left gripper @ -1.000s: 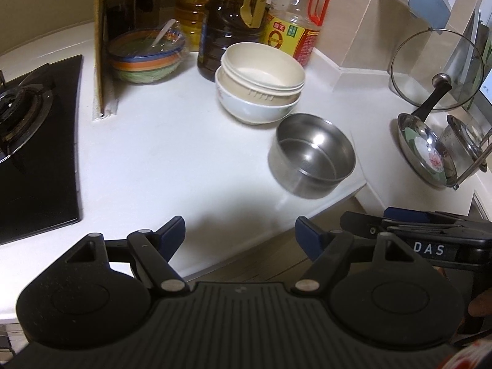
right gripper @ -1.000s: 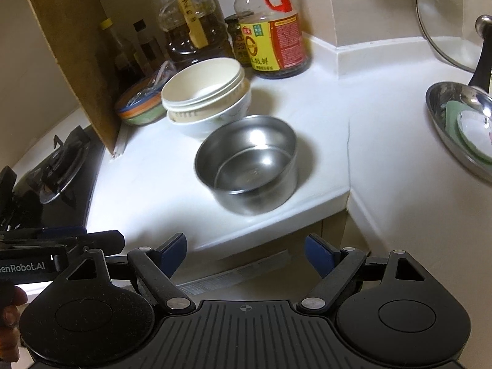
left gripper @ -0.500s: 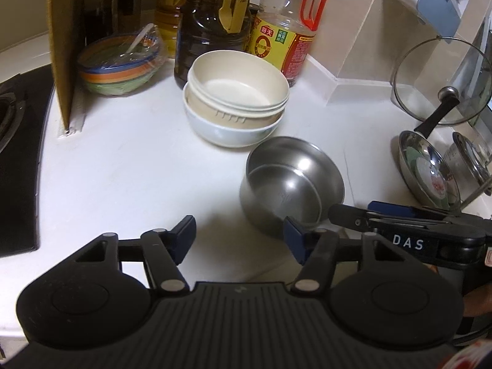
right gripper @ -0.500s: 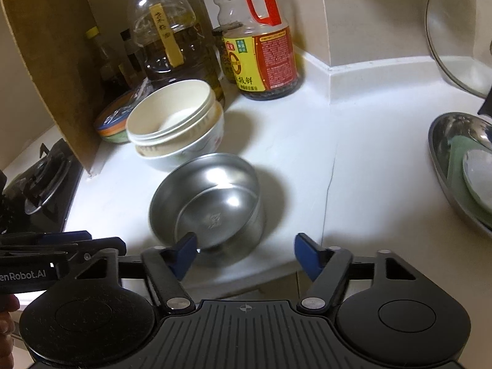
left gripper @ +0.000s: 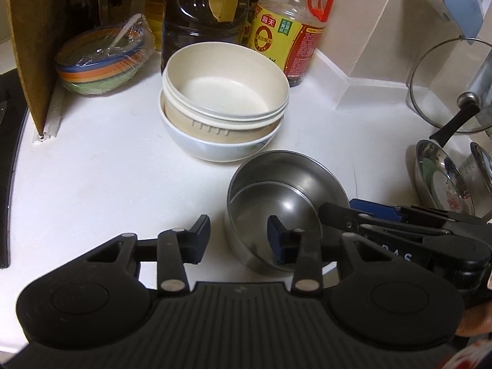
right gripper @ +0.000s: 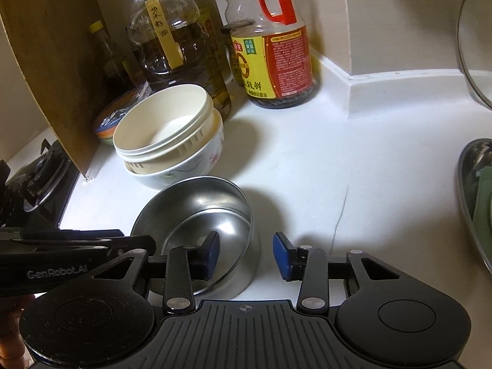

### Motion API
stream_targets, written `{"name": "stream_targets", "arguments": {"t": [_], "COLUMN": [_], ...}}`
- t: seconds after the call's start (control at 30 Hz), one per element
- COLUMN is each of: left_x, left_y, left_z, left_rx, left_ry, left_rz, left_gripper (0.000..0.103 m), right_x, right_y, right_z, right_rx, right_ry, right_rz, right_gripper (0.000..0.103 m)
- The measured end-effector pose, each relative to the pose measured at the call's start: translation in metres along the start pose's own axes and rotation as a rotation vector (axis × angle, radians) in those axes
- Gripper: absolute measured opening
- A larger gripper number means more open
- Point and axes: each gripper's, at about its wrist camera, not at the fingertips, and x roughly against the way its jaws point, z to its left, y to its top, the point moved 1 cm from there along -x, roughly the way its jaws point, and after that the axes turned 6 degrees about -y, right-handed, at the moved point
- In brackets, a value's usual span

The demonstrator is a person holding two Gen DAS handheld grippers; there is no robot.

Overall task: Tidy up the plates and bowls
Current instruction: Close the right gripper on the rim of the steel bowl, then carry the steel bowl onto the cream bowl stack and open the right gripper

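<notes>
So the cream bowl (left gripper: 226,92) is already nested in the white bowl (left gripper: 215,147) at the back of the tabletop (left gripper: 101,178). The steel bowl (left gripper: 286,206) sits loose near the front edge. Both left tongs (left gripper: 236,240) and right tongs (right gripper: 246,256) have just been closing, each straddling its rim on opposite sides, pads not pressing yet. Stacking it looks like what's left.

Both grippers nearer, fingers closing astride steel bowl (left gripper: 283,203) walls, left (left gripper: 238,240); right (right gripper: 246,255)
</notes>
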Motion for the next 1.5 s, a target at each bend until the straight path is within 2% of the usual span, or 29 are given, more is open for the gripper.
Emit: {"name": "stream_targets", "arguments": {"t": [0.1,0.17,0.43,0.63,1.0,1.5], "left_x": [-0.004,-0.006,-0.007,-0.006,0.013,0.049], "left_y": [0.002,0.003,0.002,0.000,-0.003,0.017], "left_z": [-0.003,-0.005,-0.006,-0.008,-0.023,-0.045], "left_rx": [0.000,0.002,0.019,0.023,-0.008,-0.053], "left_ry": [0.014,0.023,0.050,0.061,0.048,-0.009], "left_rz": [-0.002,-0.001,-0.004,-0.004,-0.028,-0.120], "left_gripper": [0.035,0.031,0.016,0.008,0.008,0.008], "right_x": [-0.004,-0.007,-0.011,-0.010,0.008,0.058], "right_y": [0.001,0.002,0.005,0.005,0.007,0.032], "right_z": [-0.001,-0.002,-0.004,-0.005,-0.010,-0.018], "right_rx": [0.005,0.011,0.032,0.057,0.056,0.026], "right_ry": [0.011,0.014,0.042,0.038,0.036,0.028], "right_rz": [0.006,0.008,0.008,0.006,-0.005,-0.088], "right_gripper": [0.036,0.034,0.012,0.011,0.009,0.009]}}
